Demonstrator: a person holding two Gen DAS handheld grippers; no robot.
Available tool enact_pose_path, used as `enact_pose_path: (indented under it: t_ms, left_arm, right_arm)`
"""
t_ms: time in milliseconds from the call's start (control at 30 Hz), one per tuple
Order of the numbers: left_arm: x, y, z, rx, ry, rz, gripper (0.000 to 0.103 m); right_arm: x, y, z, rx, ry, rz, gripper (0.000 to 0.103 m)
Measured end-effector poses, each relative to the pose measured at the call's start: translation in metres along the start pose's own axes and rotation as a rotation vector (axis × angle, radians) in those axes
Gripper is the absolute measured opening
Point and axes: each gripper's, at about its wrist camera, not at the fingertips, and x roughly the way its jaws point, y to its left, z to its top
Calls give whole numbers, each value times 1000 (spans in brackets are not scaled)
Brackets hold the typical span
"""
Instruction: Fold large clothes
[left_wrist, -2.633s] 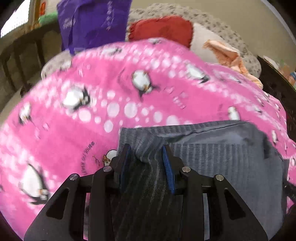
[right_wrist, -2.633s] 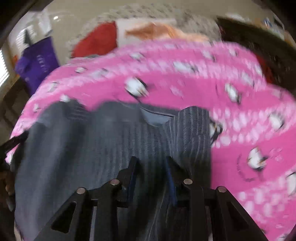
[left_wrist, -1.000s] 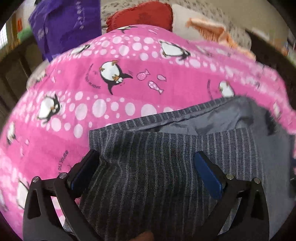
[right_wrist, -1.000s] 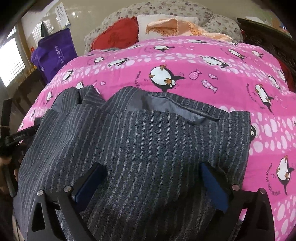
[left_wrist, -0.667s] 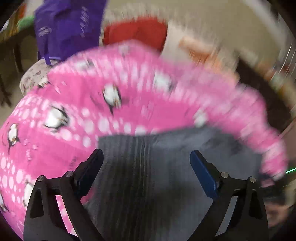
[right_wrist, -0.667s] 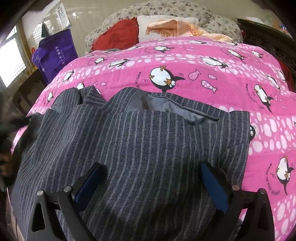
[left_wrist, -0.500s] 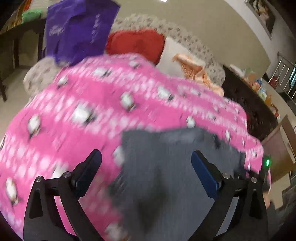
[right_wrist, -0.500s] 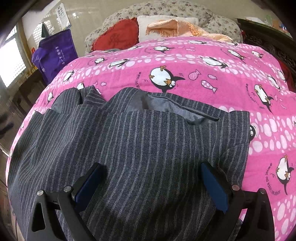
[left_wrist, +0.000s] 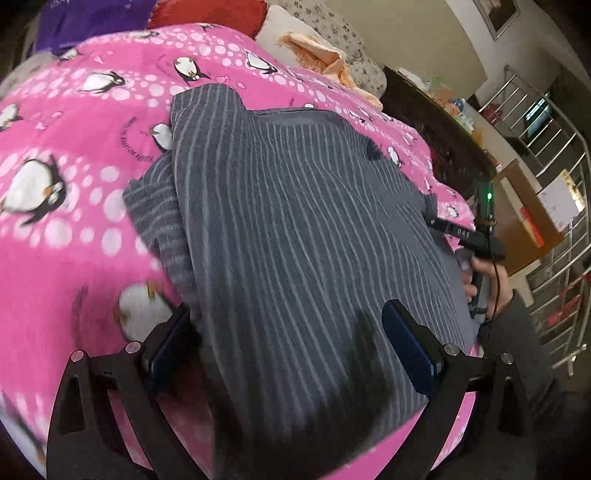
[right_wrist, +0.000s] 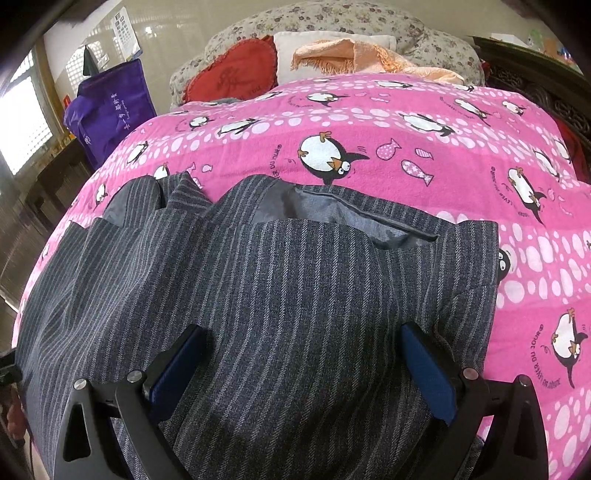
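Observation:
A dark grey pinstriped garment (left_wrist: 295, 229) lies folded on a pink penguin blanket (left_wrist: 74, 155). In the right wrist view the garment (right_wrist: 277, 295) shows a grey lining at its far edge. My left gripper (left_wrist: 284, 347) is open and empty, its jaws wide apart just above the garment's near left edge. My right gripper (right_wrist: 299, 365) is open and empty, its jaws wide apart over the garment's near edge. The right gripper also shows in the left wrist view (left_wrist: 465, 234), held in a hand at the garment's right side.
The pink blanket (right_wrist: 406, 140) covers the bed. A red cushion (right_wrist: 232, 79), a white pillow and an orange throw (right_wrist: 354, 55) lie at the head. A purple bag (right_wrist: 110, 107) stands at the left. Dark wooden furniture (left_wrist: 443, 136) and a metal railing flank the right.
Both grippers let go of the garment and opened wide. The left gripper pulled back and swung left, now looking across the garment toward the right gripper. The right gripper stayed still.

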Motion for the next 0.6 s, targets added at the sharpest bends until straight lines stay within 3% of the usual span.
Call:
enact_pose_path:
  t_ms: [167,267,367,500,600]
  left_arm:
    - [10,24,35,-103,-17,-86,98]
    - [13,18,40,-81,18,-148,98]
    - [17,16,37,-16,79,-116,95]
    - [22,22,49,27,77,-133,94]
    - [32,14,62,49,73,-91,95]
  right_arm:
    - [0,0,0,-1,0,-2,103]
    - [0,0,1,-1,0,-2,103]
    - [0,0,0,-1,1,-1,103]
    - [0,0,0,0,1,-2,103]
    - [0,0,1,-2,2,-4,103]
